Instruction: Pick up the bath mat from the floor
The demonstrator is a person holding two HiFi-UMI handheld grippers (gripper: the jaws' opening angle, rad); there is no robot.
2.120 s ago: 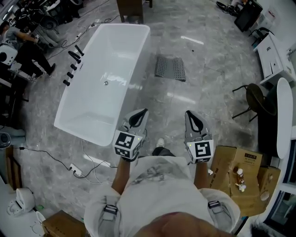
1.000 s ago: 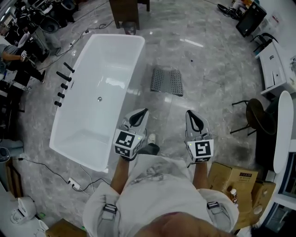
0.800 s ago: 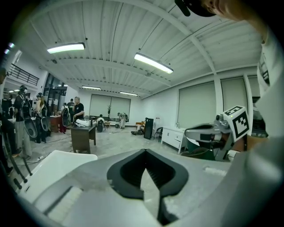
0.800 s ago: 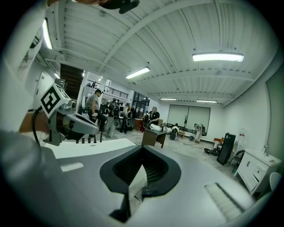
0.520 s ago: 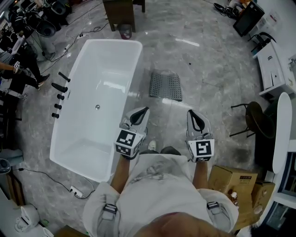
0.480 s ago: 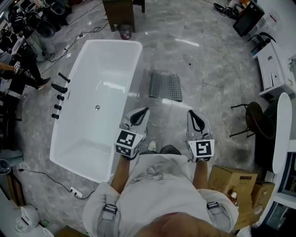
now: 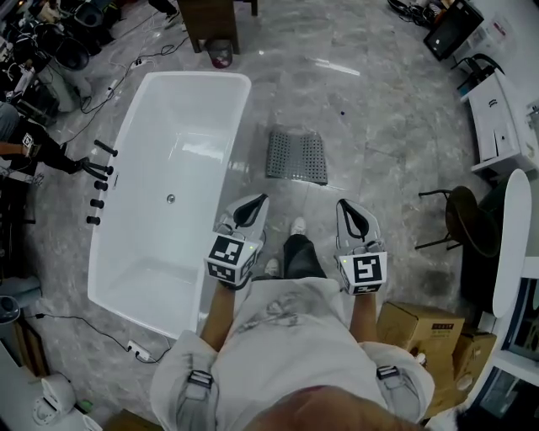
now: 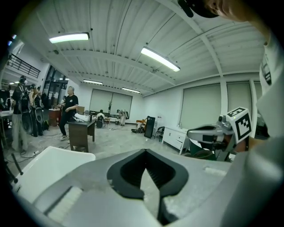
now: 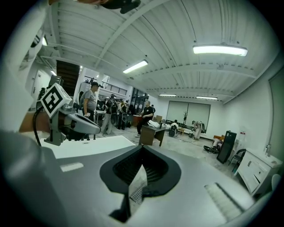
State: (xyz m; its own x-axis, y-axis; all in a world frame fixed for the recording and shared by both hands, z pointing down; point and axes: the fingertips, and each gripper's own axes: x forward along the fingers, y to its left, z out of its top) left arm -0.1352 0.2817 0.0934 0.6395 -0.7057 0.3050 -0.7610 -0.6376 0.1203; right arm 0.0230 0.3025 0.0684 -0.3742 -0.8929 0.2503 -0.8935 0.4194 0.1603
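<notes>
The grey perforated bath mat [image 7: 296,156] lies flat on the marble floor, right of the white bathtub [image 7: 168,194]. Both grippers are held side by side at waist height, pointing toward the mat and well short of it. My left gripper [image 7: 251,209] is shut with nothing in it, and its jaws meet tip to tip in the left gripper view [image 8: 144,153]. My right gripper [image 7: 352,215] is also shut and empty [image 9: 143,150]; a sliver of the bath mat [image 9: 138,191] shows through the slot between its jaws.
Cardboard boxes [image 7: 418,325] stand at lower right, and a dark chair [image 7: 466,182] is further right. A brown desk [image 7: 209,17] is beyond the tub. Black tub fittings [image 7: 97,181] and people are on the left. A power strip [image 7: 139,347] lies on the floor. My shoe [image 7: 296,227] is between the grippers.
I have walked forward: the mat and tub sit lower in the head view, and a leg has stepped out between the grippers. Both grippers stay shut, held as before.
</notes>
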